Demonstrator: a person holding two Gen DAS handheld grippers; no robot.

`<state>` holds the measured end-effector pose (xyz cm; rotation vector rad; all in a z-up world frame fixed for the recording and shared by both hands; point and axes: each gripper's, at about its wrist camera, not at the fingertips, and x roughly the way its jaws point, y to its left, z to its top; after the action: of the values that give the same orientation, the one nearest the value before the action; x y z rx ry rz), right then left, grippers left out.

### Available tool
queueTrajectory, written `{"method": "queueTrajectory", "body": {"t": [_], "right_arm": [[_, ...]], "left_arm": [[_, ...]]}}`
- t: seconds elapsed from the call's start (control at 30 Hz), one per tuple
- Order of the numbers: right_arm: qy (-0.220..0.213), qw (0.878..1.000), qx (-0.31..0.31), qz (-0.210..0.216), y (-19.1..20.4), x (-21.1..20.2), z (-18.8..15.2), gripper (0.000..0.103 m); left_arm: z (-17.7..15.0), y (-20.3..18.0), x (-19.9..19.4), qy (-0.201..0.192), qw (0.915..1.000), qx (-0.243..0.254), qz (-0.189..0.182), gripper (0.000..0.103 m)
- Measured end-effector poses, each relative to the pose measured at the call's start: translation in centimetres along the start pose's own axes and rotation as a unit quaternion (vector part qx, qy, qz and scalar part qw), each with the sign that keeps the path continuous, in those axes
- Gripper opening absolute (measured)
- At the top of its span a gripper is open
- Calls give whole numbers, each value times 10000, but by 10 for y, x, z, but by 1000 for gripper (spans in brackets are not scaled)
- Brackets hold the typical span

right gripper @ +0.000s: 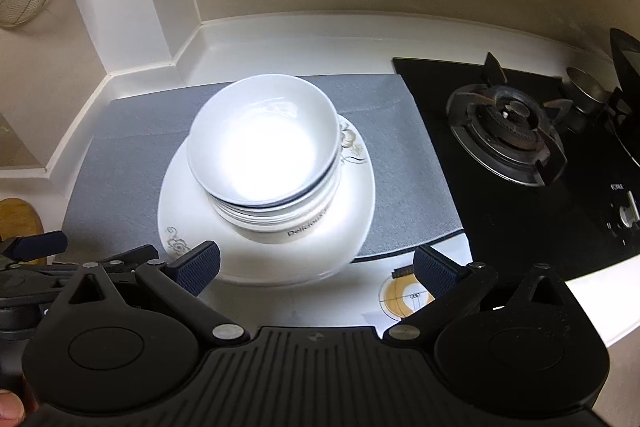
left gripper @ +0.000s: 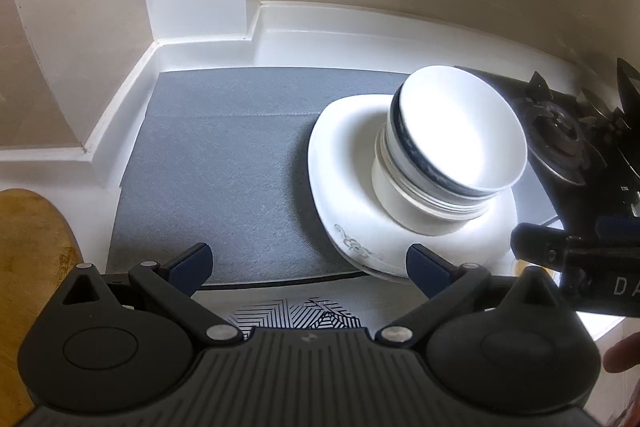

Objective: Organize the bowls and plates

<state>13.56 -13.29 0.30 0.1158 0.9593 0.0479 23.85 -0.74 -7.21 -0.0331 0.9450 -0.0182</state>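
Grey mat (left gripper: 224, 163) left of the stacked bowls (right gripper: 264, 163) lay bare, gas burner (right gripper: 508, 131) blocked the right, wall close behind.

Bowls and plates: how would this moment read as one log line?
bowls: stacked on plates | plates: on grey mat | left gripper: open, empty | right gripper: open, empty | stove: right of mat

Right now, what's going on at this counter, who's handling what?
A person holds a two-finger gripper in each hand above a kitchen counter. Both the left gripper and the right gripper are open and grip nothing. In front of them a stack of bowls sits on stacked white plates, which rest partly on a grey mat beside the gas hob. The dishes look gathered already; neither gripper touches them.
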Motion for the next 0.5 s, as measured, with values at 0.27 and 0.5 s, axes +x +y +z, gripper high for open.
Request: {"method": "queueTrajectory", "body": {"t": [0.27,0.5], "right_arm": [[63,9999,-115,72,5,5,-1,102],[32,10000,-29,50,2,7,2,102]], "left_arm": [[0,1,3,31,10000,-6,11,103],[1,0,2,-7,10000,6,11,103]]}}
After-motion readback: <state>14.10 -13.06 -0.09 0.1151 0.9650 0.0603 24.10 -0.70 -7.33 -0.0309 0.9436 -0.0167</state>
